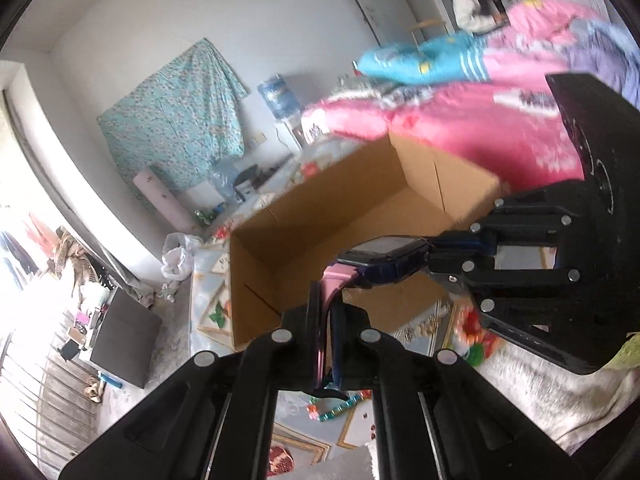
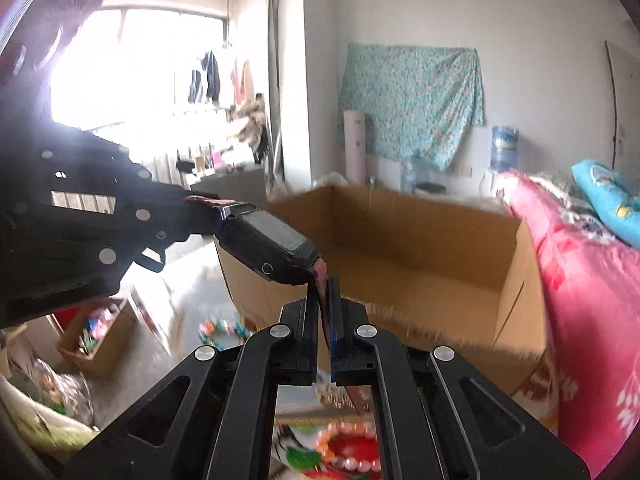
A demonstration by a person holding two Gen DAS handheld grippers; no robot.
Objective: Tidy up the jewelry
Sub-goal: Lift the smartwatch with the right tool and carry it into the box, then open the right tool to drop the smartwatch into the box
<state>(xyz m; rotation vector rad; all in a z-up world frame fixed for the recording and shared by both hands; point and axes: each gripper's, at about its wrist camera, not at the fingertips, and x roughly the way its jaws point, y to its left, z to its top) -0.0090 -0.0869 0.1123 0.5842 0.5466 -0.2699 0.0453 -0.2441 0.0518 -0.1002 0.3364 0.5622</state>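
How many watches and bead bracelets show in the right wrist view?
Watch: 1
Bead bracelets: 2, one multicoloured and one orange-pink
Total: 3

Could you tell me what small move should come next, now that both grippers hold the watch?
Probably carry the watch forward and lower it into the open cardboard box just beyond it. The left gripper and the right gripper each pinch one pink strap end, and the box interior shows nothing inside.
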